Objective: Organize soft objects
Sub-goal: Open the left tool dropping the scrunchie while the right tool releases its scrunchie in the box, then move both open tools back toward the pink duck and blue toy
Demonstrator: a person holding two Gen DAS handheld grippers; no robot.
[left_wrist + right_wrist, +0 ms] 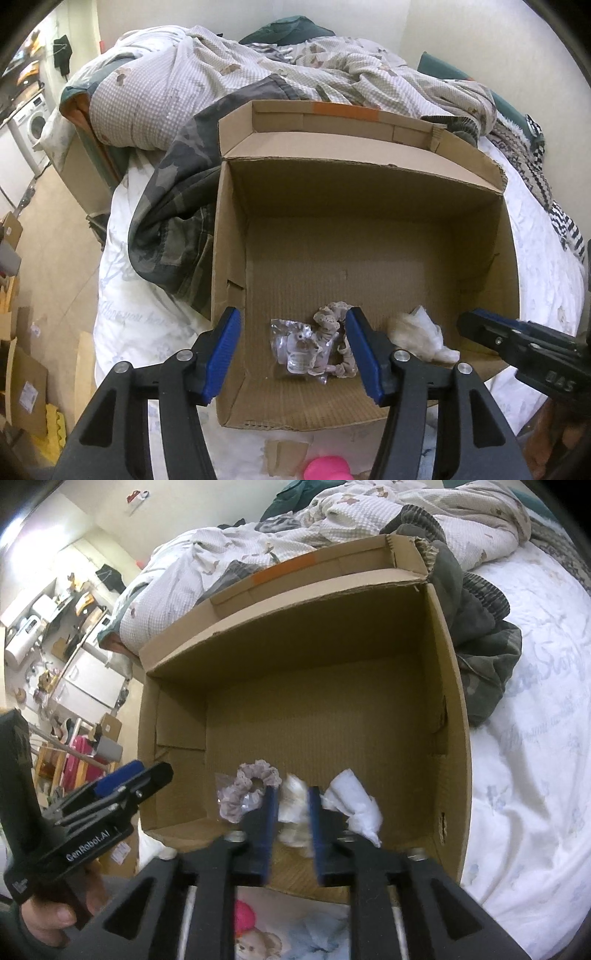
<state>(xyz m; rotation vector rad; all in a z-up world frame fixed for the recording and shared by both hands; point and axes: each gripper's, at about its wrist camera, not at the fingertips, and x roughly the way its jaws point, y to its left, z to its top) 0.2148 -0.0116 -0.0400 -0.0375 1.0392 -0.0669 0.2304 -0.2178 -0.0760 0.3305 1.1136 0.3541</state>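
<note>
Hung over box (369,184), lower centre: left gripper (293,350) half-wide above dropped scrunchie (328,325); right gripper (291,812) narrowly parted, empty, white wad (295,805) falling between.

1. The box (369,192) is brown cardboard with an orange strip (343,110) on its far flap.
2. The scrunchie (255,786) is pale purple, maybe with tiny dots.
3. The soft wad (354,801) is white.
4. The blanket (147,99) has small grey-and-white checks.
5. The jacket (173,206) is green camouflage.
6. The claw pads (225,354) are blue.
</note>
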